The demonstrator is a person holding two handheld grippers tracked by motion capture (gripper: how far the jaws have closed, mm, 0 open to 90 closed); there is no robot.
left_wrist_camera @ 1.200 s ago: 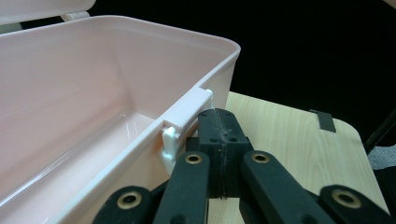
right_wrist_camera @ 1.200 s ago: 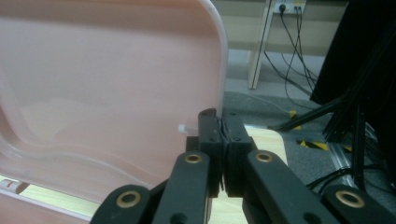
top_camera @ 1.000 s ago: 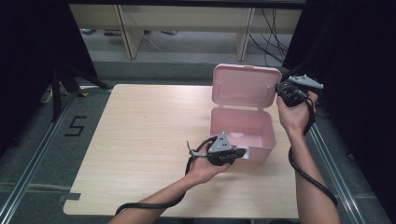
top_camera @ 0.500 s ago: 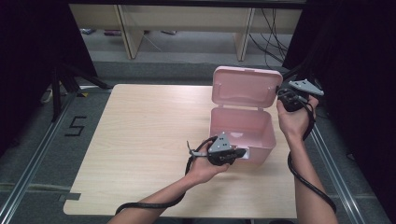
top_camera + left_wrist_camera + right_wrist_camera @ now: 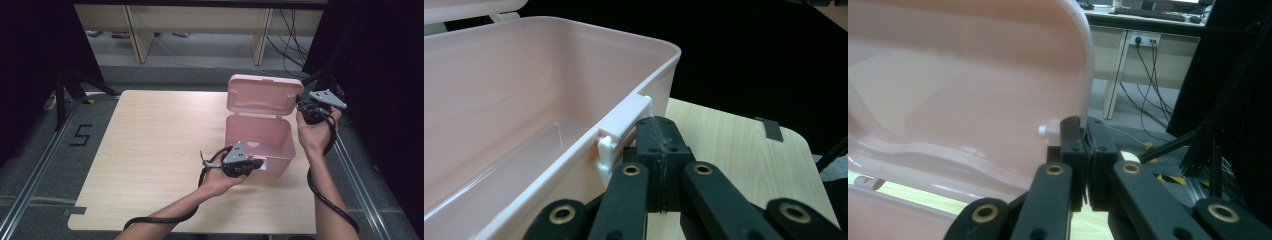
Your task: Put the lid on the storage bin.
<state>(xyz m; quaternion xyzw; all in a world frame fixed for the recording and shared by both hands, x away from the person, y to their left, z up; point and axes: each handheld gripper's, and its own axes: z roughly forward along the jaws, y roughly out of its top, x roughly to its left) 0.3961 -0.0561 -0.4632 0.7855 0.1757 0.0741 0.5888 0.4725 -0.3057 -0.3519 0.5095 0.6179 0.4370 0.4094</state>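
Here the pale wood-grain surface [image 5: 150,150] carries one thing: a pink, glossy, rounded-corner plastic box [image 5: 257,142], standing toward the right side with its long axis running left to right and its inside bare and smooth. Its hinged pink lid [image 5: 264,95] stands upright behind the box, tilted a little back, with a moulded ridge across its inner face.

The left gripper [image 5: 255,165] sits at the front wall of the box, its black fingers [image 5: 659,150] pressed together with no gap, just beside and apparently touching the small pale latch tab [image 5: 624,127] on the front rim. The right gripper [image 5: 301,106] is up at the lid's right edge; its fingers [image 5: 1083,145] are likewise closed, set against that edge beside a small white peg [image 5: 1044,130], though whether they pinch any plastic I cannot tell.

The relation that matters is that the lid lies directly left of the right fingers, so this hand is nearer and better placed to swing it.
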